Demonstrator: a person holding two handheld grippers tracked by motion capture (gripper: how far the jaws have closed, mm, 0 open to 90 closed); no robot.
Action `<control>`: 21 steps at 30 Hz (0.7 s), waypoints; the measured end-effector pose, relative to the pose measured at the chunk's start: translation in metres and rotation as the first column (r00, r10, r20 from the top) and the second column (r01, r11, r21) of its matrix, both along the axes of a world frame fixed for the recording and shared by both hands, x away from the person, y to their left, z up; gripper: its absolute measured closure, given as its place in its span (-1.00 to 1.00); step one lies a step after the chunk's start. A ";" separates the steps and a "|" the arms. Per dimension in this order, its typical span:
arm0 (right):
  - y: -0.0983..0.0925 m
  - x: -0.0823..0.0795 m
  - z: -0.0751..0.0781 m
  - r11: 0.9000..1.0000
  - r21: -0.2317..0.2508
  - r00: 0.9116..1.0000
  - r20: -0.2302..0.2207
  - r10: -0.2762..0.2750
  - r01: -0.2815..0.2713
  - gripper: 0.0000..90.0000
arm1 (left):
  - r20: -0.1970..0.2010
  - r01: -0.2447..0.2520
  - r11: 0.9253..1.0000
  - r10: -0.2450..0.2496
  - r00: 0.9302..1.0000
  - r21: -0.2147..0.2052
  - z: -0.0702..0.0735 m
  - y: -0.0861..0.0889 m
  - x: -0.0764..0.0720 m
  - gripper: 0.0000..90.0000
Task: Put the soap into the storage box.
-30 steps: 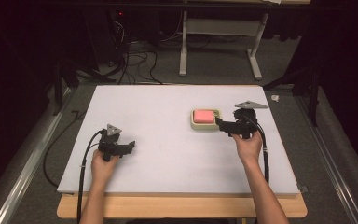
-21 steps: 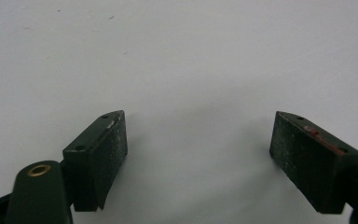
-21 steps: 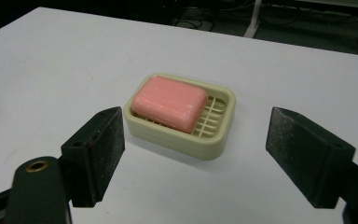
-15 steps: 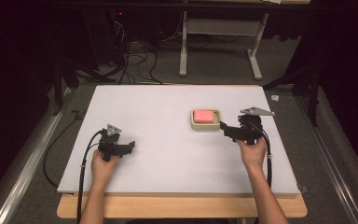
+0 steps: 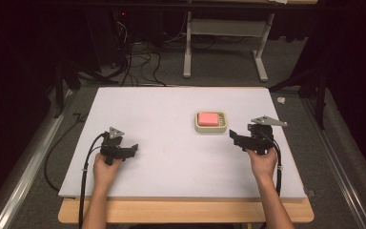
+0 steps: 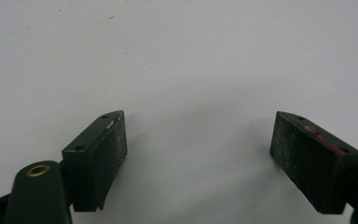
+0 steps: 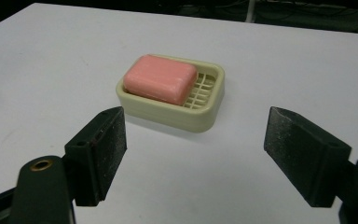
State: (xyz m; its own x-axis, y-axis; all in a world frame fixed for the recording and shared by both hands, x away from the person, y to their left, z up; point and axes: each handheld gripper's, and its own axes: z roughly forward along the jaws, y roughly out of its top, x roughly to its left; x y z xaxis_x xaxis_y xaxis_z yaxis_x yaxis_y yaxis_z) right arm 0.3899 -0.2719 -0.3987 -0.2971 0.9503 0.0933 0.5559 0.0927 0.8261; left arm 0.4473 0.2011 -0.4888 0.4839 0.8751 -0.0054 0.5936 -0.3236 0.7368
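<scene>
Both grippers stand released and hold nothing: the right gripper (image 5: 234, 138) hovers low over the white table (image 5: 162, 114) with its jaws wide apart, aimed at the soap dish (image 7: 173, 93) just ahead, while the left gripper (image 5: 132, 149) rests well apart at the near left, jaws equally spread over bare surface. To take the soap well, I judge the right gripper should come forward and down so its pads straddle the bar's narrower sides, clearing the dish rim before closing gently, since soap can slip. Farther on, the cream dish sits toward the table's right of centre; the pink soap bar (image 7: 160, 78) lies in it, off toward one end, leaving part of the slatted drain grid uncovered.
</scene>
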 end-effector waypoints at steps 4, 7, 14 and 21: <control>-0.002 -0.003 -0.005 1.000 0.003 1.000 -0.007 -0.003 0.003 -0.51 | 0.000 0.000 1.000 0.000 1.000 0.000 0.000 0.000 0.000 -0.58; -0.003 -0.005 -0.008 1.000 0.005 1.000 -0.013 -0.006 0.007 -0.50 | 0.000 0.000 1.000 0.000 1.000 0.000 0.000 0.000 0.000 -0.58; -0.001 -0.006 -0.016 1.000 0.006 1.000 -0.026 -0.004 0.004 -0.48 | 0.000 0.000 1.000 0.000 1.000 0.000 0.000 0.000 0.000 -0.58; 0.004 -0.004 -0.025 1.000 -0.004 0.999 -0.044 0.007 -0.007 -0.48 | 0.000 0.000 1.000 0.000 1.000 0.000 0.000 0.000 0.000 -0.58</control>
State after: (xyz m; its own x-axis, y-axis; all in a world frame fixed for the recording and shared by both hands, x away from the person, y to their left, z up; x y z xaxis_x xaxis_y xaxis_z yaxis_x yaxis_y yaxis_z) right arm 0.3860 -0.2680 -0.4238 -0.2996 0.9486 0.1023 0.5911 0.1003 0.8003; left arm 0.4473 0.2011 -0.4888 0.4841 0.8750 -0.0055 0.5935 -0.3237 0.7369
